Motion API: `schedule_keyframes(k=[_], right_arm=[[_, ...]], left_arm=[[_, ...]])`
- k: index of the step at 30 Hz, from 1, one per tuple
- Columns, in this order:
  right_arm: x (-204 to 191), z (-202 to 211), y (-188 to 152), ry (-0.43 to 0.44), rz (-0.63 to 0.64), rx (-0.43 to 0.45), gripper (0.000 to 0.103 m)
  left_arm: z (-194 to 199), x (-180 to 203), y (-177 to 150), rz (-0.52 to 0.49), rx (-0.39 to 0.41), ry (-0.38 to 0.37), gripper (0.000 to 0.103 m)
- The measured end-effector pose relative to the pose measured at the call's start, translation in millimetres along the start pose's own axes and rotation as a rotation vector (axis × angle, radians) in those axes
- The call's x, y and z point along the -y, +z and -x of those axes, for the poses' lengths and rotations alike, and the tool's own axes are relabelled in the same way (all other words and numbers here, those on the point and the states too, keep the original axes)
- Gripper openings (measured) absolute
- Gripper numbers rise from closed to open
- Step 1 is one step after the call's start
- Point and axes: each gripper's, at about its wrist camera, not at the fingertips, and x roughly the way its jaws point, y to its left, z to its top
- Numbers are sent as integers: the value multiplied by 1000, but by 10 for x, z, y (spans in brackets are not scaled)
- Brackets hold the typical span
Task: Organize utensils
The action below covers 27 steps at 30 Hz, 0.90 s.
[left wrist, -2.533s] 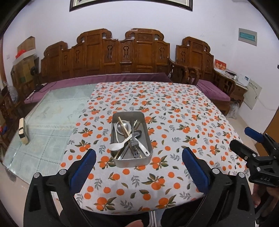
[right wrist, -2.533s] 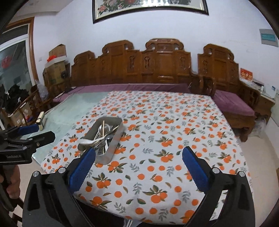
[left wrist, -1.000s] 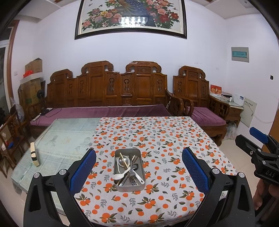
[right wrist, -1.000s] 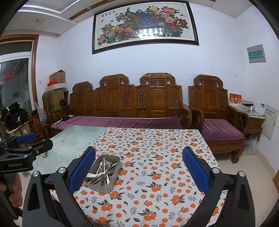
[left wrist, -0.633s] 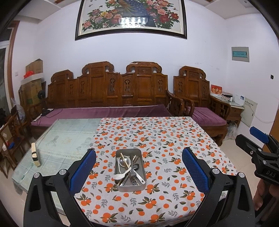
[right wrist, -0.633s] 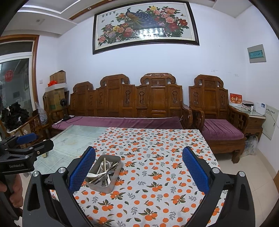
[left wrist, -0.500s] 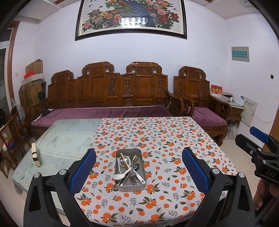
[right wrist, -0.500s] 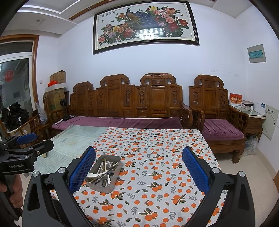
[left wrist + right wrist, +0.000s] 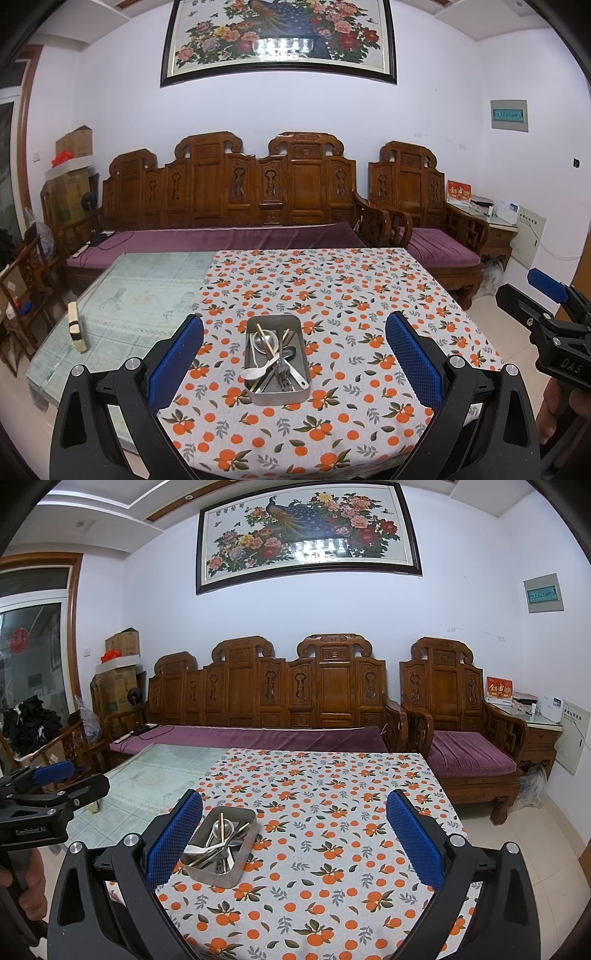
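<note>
A rectangular metal tray (image 9: 258,397) sits on the orange-print tablecloth (image 9: 351,295). It holds a pile of utensils (image 9: 275,360): metal spoons, a fork, wooden chopsticks and a white spoon. My left gripper (image 9: 294,354) is open and empty, held back above the table's near edge with the tray between its fingers in view. My right gripper (image 9: 294,830) is open and empty, to the right of the tray (image 9: 231,877). Each gripper shows at the edge of the other's view.
The left part of the table is bare glass over a pale green pattern (image 9: 140,299), with a small cream and black block (image 9: 77,326) on it. A carved wooden sofa (image 9: 258,199) with purple cushions stands behind the table. Boxes (image 9: 122,657) are stacked at left.
Both grippers pulled back and tilted up from the table 2.5 s ago; over the last second they are nearly still. The tray and utensils have not moved.
</note>
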Motion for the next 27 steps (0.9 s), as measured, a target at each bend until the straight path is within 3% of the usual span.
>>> schedule_keyframes(k=[27], right_arm=[[-40,14,-22,3,-1,1,100]], left_arm=[[43,-13,15,5,8,-1,95]])
